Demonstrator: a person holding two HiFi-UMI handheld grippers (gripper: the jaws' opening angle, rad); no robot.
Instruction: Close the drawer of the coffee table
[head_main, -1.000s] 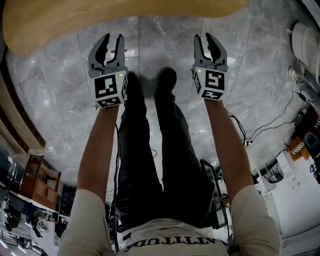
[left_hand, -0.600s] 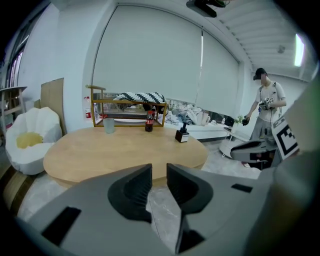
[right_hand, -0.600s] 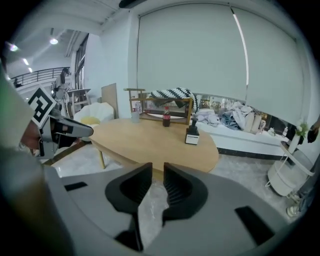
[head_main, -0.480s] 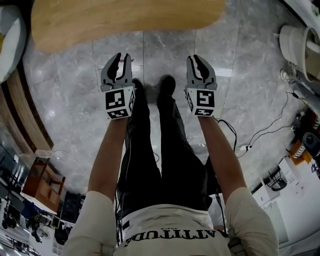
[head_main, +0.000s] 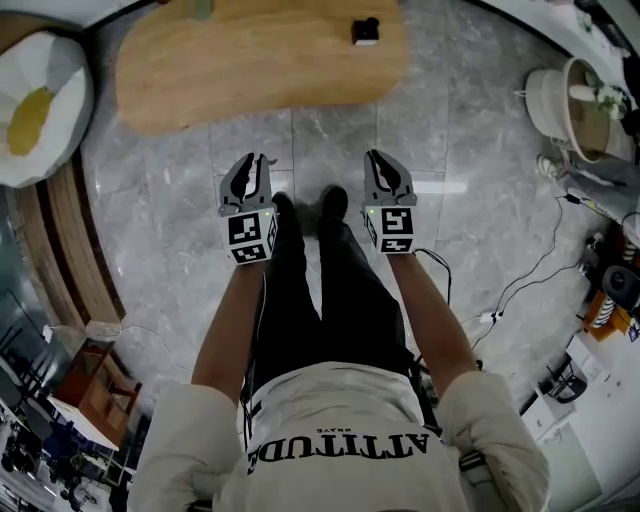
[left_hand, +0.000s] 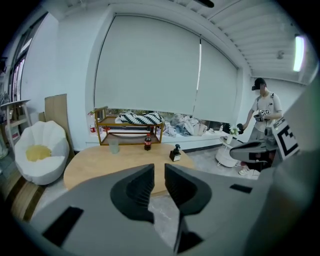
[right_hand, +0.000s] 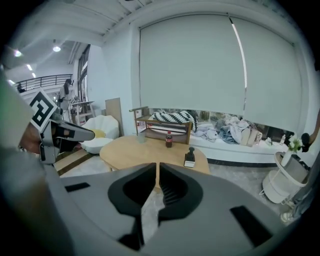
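Observation:
The coffee table (head_main: 250, 60) is an oval of light wood at the top of the head view, and its drawer shows in no view. Both grippers hang in the air over the grey marble floor, well short of the table's near edge. My left gripper (head_main: 250, 172) has its jaws closing with a small gap and nothing between them. My right gripper (head_main: 386, 168) is closing too, down to a thin slit, also empty. The left gripper (left_hand: 159, 170) and the right gripper (right_hand: 158, 167) both look along their jaws at the table (left_hand: 95, 167) ahead.
On the table stand a cola bottle (left_hand: 147, 141), a glass (left_hand: 114, 145) and a small black item (head_main: 366, 30). A white chair with a yellow cushion (head_main: 35, 105) is at left, a white stand (head_main: 570, 100) and floor cables (head_main: 540, 265) at right. A person (left_hand: 262, 112) stands far right.
Both grippers have risen and now look smaller and farther from the table in the head view. Both pairs of jaws have narrowed. More of the table and room has come into view.

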